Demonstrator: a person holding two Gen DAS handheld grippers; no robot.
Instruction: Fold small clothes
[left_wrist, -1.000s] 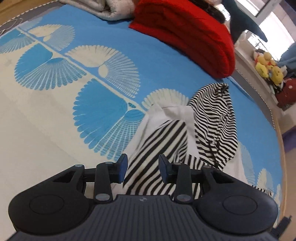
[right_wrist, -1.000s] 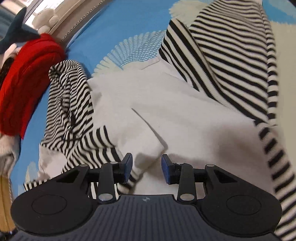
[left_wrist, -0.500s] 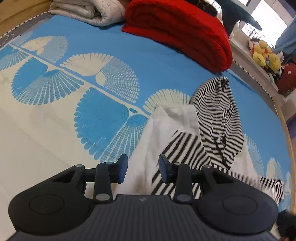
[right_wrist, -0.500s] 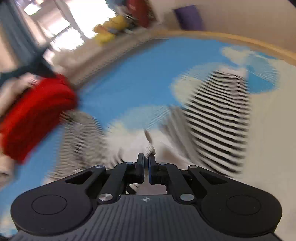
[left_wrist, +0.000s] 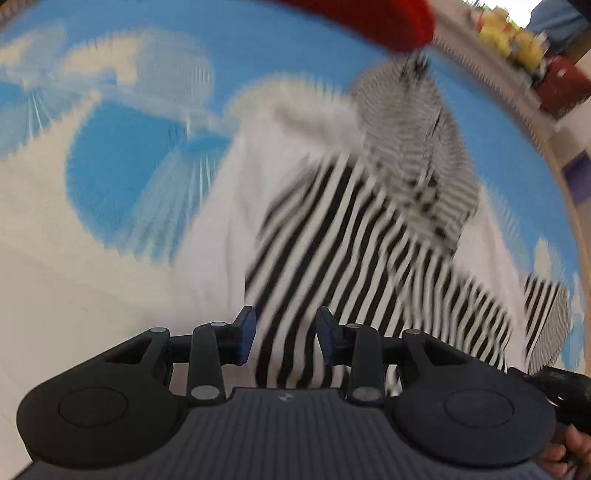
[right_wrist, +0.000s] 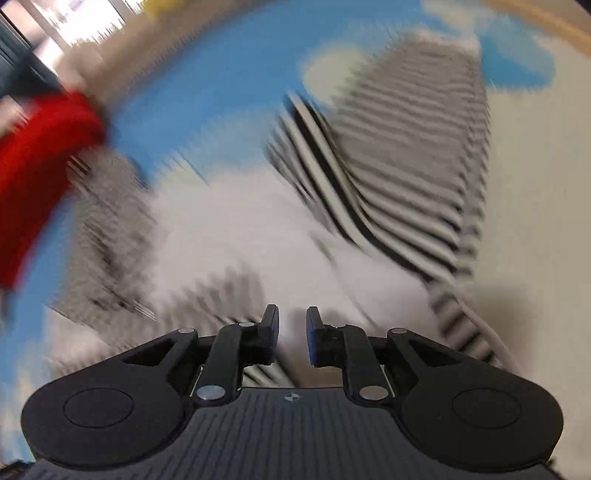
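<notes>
We see the black-and-white striped garment lying rumpled on the blue-and-cream patterned mat, its white lining turned up, with a red folded blanket beyond it. Our left gripper hangs just above the striped cloth with jaws parted and nothing pinched between them. Our right gripper, its jaws having just been opening, stands slightly apart over the white part of the garment, apparently gripping nothing, though the heavy blur leaves this uncertain.
</notes>
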